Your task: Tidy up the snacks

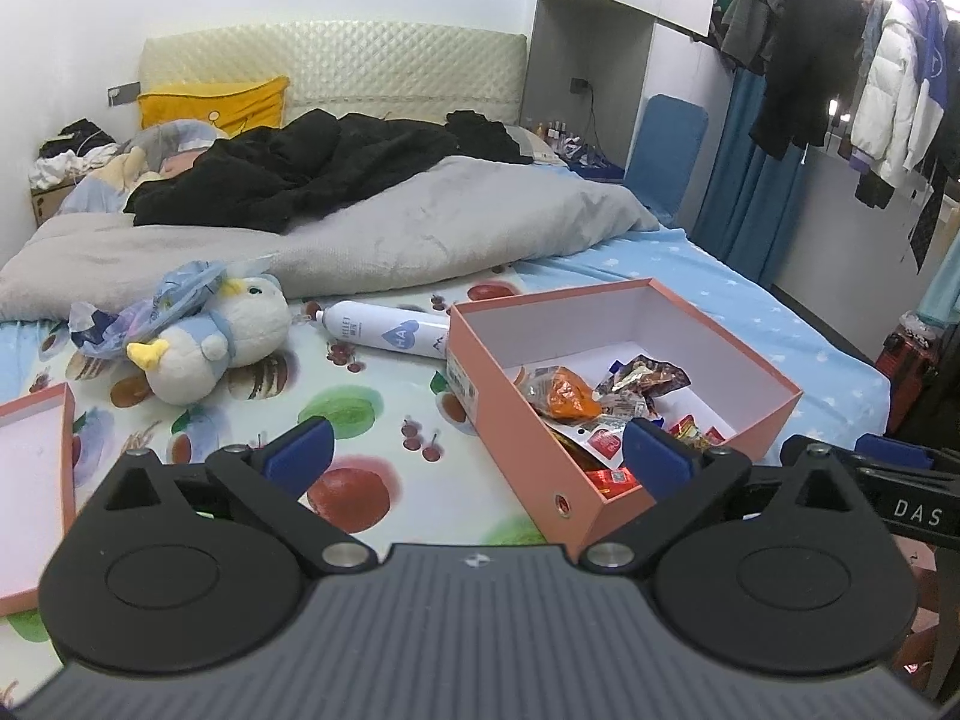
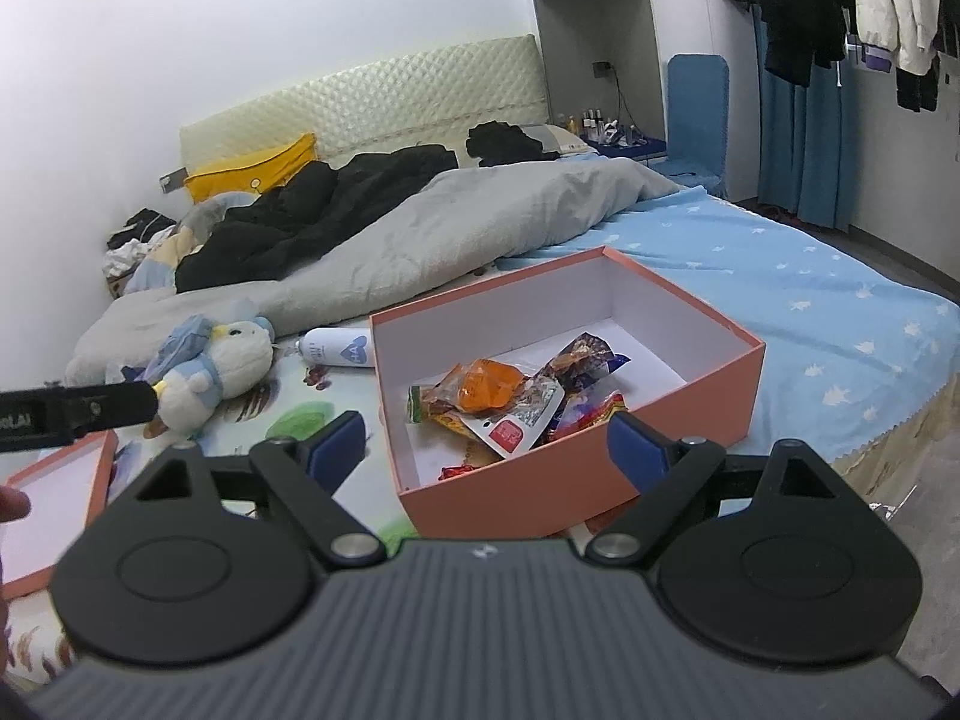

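So both grippers are hanging back at the foot of the bed, pointed down at the pink box [image 2: 576, 480]. The left gripper [image 1: 477, 456] has its blue pads spread wide with nothing between them, and the right gripper [image 2: 486, 447] is the same, jaws apart and empty.

The snacks [image 2: 516, 402] are already piled in the near end of the box: an orange crinkly packet [image 2: 486, 387], a dark shiny wrapper [image 2: 585, 357], a white pouch with a red label [image 2: 510, 435], plus some small red bits lower down that I can't make out. The far half of the box is bare. The box sits on the fruit-print sheet, with its lid [image 2: 57, 498] lying off to the left, open side up, well apart from it.

Handling-wise, these look like light foil and plastic packets, so I'd guess slippery and squishy, and whatever's inside could crush if pinched hard. Best bet is probably grabbing a packet by its crimped edge or a corner, not the puffy middle. The box itself looks like stiff cardboard and light; take it by a side wall. The lid would want picking up by its rim.

There's also a plush bird [image 2: 210, 372] and a white bottle [image 2: 336, 348] just left of the box, not snacks as far as I can tell.
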Demonstrator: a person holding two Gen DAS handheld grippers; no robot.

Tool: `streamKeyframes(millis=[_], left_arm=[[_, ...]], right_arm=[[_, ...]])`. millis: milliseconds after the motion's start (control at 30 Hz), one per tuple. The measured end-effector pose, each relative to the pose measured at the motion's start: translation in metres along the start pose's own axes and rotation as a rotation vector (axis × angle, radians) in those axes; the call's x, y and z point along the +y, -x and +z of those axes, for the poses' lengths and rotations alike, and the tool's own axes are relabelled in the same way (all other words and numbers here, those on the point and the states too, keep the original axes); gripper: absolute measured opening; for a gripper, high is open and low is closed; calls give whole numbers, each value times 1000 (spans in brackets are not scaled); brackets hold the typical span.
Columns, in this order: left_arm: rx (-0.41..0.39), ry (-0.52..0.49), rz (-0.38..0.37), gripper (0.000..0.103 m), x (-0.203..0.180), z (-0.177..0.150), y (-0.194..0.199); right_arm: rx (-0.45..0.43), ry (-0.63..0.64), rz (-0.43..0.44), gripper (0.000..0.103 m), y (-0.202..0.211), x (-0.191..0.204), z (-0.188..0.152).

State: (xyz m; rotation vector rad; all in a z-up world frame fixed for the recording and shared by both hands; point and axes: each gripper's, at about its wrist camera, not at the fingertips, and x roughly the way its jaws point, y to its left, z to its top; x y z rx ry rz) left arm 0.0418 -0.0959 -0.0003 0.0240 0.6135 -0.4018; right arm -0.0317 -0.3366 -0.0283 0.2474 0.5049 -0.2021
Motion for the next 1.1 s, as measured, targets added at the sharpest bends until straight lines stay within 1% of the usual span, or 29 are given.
streamKeyframes(millis=[567, 1100], left_arm=[[7, 8, 24, 103, -1, -1, 2], [5, 12, 19, 103, 0, -2, 0]], right_arm=[[9, 19, -13, 89, -4, 2, 0], [15, 22, -17, 89, -5, 2, -1]])
